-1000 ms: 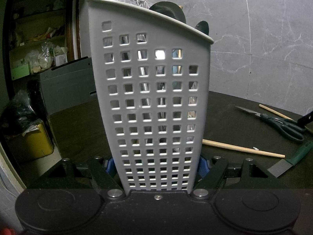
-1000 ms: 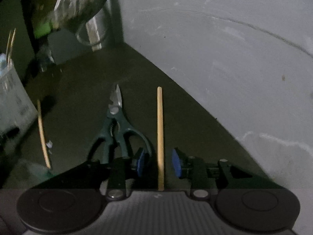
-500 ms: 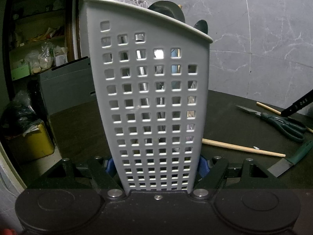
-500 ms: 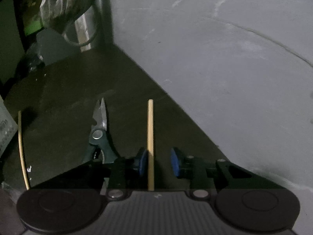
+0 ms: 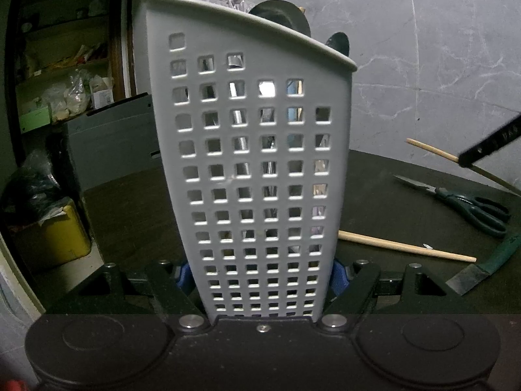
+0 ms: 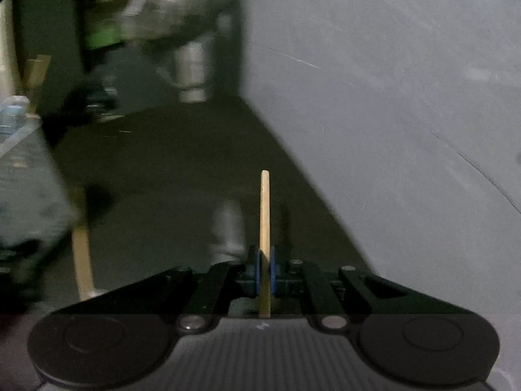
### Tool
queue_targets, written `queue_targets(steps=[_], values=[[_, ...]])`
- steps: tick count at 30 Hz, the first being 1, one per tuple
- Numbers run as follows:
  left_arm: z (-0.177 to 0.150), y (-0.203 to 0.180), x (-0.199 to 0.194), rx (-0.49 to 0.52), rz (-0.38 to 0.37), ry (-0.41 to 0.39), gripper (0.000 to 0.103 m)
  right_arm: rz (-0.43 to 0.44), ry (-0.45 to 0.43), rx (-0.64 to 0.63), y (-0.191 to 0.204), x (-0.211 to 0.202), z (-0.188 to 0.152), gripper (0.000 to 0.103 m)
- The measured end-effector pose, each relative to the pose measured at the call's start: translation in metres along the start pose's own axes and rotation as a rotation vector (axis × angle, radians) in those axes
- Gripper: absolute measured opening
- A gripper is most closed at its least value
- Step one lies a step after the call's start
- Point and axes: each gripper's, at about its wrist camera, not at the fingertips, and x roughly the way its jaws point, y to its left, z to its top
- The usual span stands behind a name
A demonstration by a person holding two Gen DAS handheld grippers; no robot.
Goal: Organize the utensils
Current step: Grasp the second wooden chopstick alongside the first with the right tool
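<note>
Left gripper point(image 5: 260, 280) and right gripper point(image 6: 265, 272) both clamped.

Left cam sits right up against the caddy point(image 5: 250, 169); right cam looks down the desk point(image 6: 182, 163). Both catch the chopstick point(image 5: 403, 247) at 3 o'clock left, 8 o'clock right.

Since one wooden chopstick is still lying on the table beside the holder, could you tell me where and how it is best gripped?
Grip the loose chopstick at its free right half, coming down from above with the fingers across its width. It lies flat and thin on the table, its left end close against the white utensil holder, so only a top-down pinch clear of the holder gets around it.
</note>
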Motion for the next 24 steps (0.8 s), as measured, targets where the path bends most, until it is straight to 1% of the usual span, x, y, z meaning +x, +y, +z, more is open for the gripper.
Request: queue_targets(steps=[2, 4, 6, 8, 10, 13, 16, 19, 24], values=[[0.0, 0.0, 0.0, -0.003, 0.0, -0.001, 0.077, 0.078, 0.007, -0.024, 0.018, 0.002, 0.01, 0.007], [0.0, 0.0, -0.001, -0.003, -0.001, -0.001, 0.077, 0.152, 0.025, -0.051, 0.039, 0.014, 0.022, 0.007], [0.0, 0.0, -0.001, -0.004, 0.001, -0.002, 0.077, 0.192, 0.047, -0.092, 0.06, 0.029, 0.03, 0.007], [0.0, 0.001, -0.001, -0.005, 0.002, -0.003, 0.077, 0.201, 0.064, -0.146, 0.082, 0.048, 0.039, 0.007], [0.0, 0.0, -0.001, -0.005, 0.003, -0.002, 0.077, 0.221, 0.085, -0.166, 0.097, 0.065, 0.046, 0.007], [0.0, 0.0, -0.001, -0.006, 0.002, -0.003, 0.077, 0.214, 0.1, -0.23, 0.117, 0.087, 0.052, 0.007], [-0.001, 0.001, -0.002, -0.01, -0.002, -0.004, 0.077, 0.242, 0.119, -0.269, 0.126, 0.102, 0.055, 0.007], [-0.001, 0.002, -0.002, -0.012, -0.005, -0.005, 0.077, 0.251, 0.124, -0.309, 0.132, 0.112, 0.053, 0.007], [-0.001, 0.004, -0.002, -0.014, -0.007, -0.006, 0.077, 0.285, 0.105, -0.329, 0.133, 0.11, 0.044, 0.007]])
